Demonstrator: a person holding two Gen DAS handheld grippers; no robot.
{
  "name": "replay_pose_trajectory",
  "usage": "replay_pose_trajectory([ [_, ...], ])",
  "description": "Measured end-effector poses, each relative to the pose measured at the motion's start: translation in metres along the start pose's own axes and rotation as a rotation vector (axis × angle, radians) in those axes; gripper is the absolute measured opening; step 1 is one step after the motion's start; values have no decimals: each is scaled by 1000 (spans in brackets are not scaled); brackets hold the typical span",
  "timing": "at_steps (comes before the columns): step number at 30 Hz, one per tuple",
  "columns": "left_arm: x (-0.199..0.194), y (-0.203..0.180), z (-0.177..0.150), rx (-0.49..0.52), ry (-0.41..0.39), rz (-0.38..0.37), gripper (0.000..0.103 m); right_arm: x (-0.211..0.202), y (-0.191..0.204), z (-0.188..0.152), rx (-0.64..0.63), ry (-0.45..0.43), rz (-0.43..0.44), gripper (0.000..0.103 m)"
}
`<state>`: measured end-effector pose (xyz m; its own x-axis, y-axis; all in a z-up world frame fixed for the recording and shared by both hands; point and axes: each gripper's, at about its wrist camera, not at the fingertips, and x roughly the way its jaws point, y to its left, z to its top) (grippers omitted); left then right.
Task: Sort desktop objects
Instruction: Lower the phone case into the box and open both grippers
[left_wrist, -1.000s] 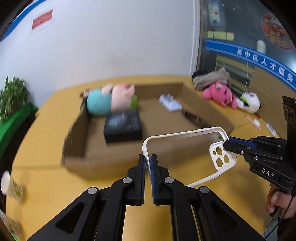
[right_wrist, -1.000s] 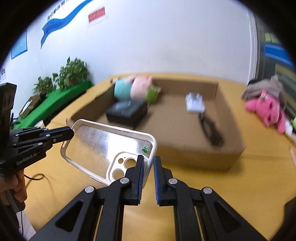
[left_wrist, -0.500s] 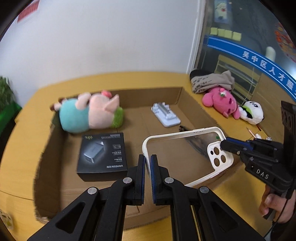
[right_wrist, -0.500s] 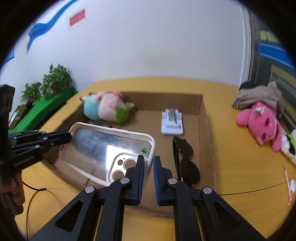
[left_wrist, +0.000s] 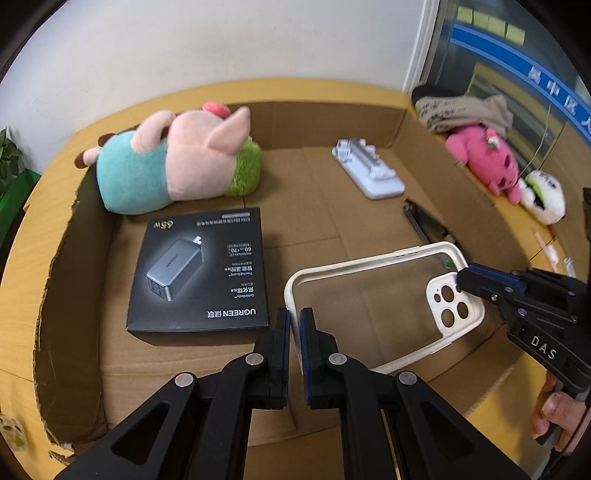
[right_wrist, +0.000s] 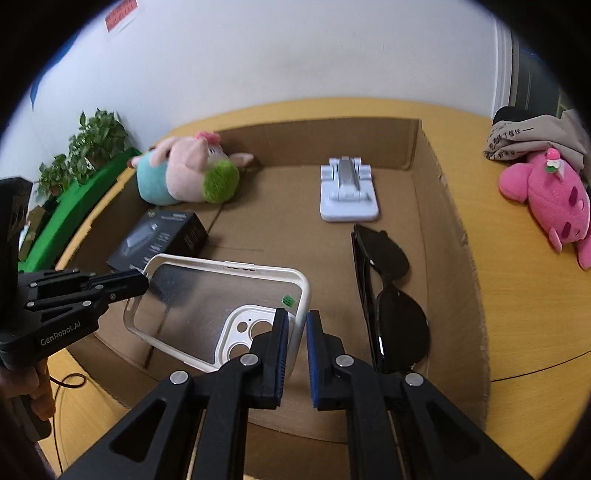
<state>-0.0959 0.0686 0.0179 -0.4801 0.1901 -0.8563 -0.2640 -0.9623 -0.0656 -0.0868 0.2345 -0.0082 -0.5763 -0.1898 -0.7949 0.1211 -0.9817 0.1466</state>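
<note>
Both tongs are clenched on one phone case (left_wrist: 373, 295): the left tongs (left_wrist: 294, 332) pinch its plain end, the right tongs (right_wrist: 296, 334) its camera-cutout end, holding it above the cardboard box (right_wrist: 458, 236). Only the right wrist view shows the whole sunglasses (right_wrist: 388, 291) beside the white stand (right_wrist: 347, 192); the left wrist view reads the charger box (left_wrist: 201, 269) under the pig plush (left_wrist: 177, 162).

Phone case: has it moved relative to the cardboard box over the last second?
Yes. The phone case, shut in both the left gripper and right gripper, has moved forward from short of the cardboard box to over its floor.
</note>
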Motion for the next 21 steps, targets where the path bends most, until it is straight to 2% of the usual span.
replay_pose_trajectory([
  [5,19,2,-1,-5,76,5,4,17,-1,-1,3,66,-14,9],
  [11,27,8,-9,-49,91,-14,4,36,-3,-9,11,114,-18,11],
  [12,25,8,-10,-54,78,-15,4,37,-3,-10,10,114,-20,15],
  [13,22,8,-11,-52,65,-10,6,37,-3,-11,6,111,-27,30],
  [14,18,8,-12,-48,51,-8,9,35,-2,-12,0,100,-30,50],
  [15,13,7,-14,-41,34,-21,25,30,0,-12,-8,81,-33,58],
  [16,9,7,-16,-34,17,-36,54,22,3,-12,-23,52,-46,69],
  [18,-7,5,-22,-10,-57,-18,87,5,11,-12,-59,-12,-81,79],
  [21,-47,-1,-40,38,-265,54,93,-28,25,-22,-101,-127,-95,87],
])
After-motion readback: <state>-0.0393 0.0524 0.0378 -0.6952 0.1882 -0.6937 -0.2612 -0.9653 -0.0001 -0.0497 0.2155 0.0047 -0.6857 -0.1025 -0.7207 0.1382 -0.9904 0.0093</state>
